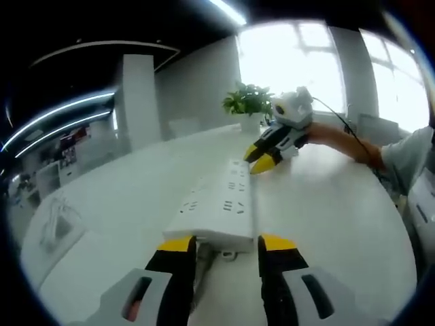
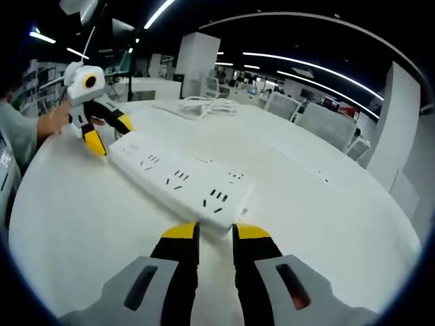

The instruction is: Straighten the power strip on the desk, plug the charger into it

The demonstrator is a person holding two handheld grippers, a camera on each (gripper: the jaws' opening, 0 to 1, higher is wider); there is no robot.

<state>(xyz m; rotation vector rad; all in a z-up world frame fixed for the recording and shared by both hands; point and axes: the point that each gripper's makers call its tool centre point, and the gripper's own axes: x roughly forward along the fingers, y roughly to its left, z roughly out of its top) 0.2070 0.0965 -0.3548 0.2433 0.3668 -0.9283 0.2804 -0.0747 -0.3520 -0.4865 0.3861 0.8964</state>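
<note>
Power strip (image 1: 219, 204) flat on desk (image 1: 340, 217) — left gripper (image 1: 225, 246) jaws wide apart at one end, holding nothing. Right gripper (image 2: 209, 233) at the other end — jaws slightly apart, empty.

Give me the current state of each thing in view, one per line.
Power strip: flat on the desk, all sockets empty.
Left claw: open, straddling the strip's cord end.
Right claw: slightly open at the strip's other end.
White cable: lying loose, unplugged.
Potted plant: upright.

Bare desk (image 2: 326, 224) beside power strip (image 2: 180, 180); coiled cable (image 2: 197, 105) well apart behind.
</note>
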